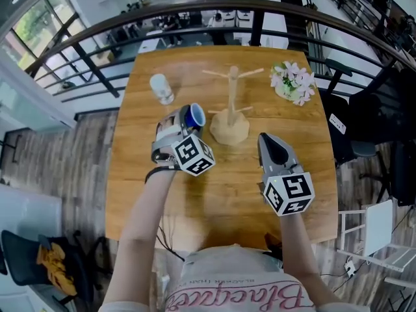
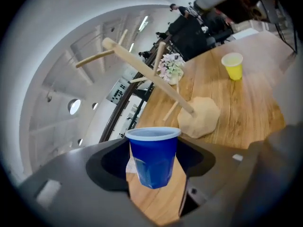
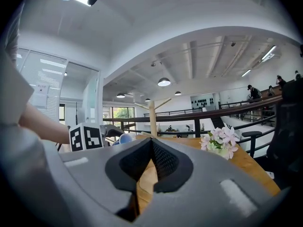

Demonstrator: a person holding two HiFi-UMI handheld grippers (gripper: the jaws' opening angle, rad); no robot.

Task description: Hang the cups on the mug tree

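squarely between the left gripper (image 2: 154, 193) jaws, a blue cup (image 2: 153, 156)

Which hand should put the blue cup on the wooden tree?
Left. The left gripper holds the blue plastic cup beside the wooden mug tree; the right gripper is shut, empty and farther back.
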